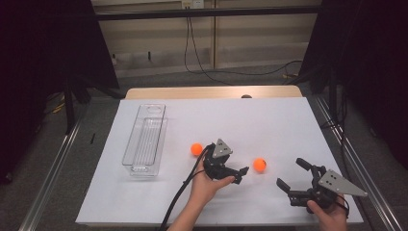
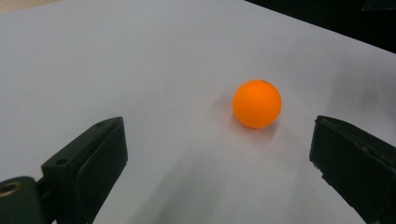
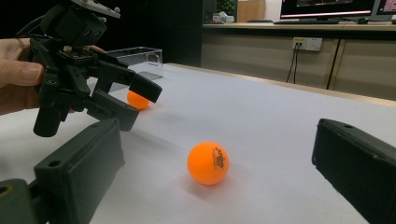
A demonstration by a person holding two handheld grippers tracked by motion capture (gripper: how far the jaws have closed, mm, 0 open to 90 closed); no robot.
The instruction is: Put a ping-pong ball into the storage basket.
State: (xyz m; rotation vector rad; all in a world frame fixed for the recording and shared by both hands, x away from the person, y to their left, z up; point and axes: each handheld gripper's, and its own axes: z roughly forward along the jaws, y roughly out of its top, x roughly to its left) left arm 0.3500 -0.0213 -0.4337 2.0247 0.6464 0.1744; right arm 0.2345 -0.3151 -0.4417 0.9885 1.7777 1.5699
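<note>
Far ball (image 3: 138, 100) half hidden behind left gripper (image 3: 140, 100).

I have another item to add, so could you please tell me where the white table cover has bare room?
Free: the wide far stretch of the table cover, right of the clear tray, and the near-left corner below that tray. Crowded: the near centre, where the left gripper, right gripper and two orange balls sit.
</note>
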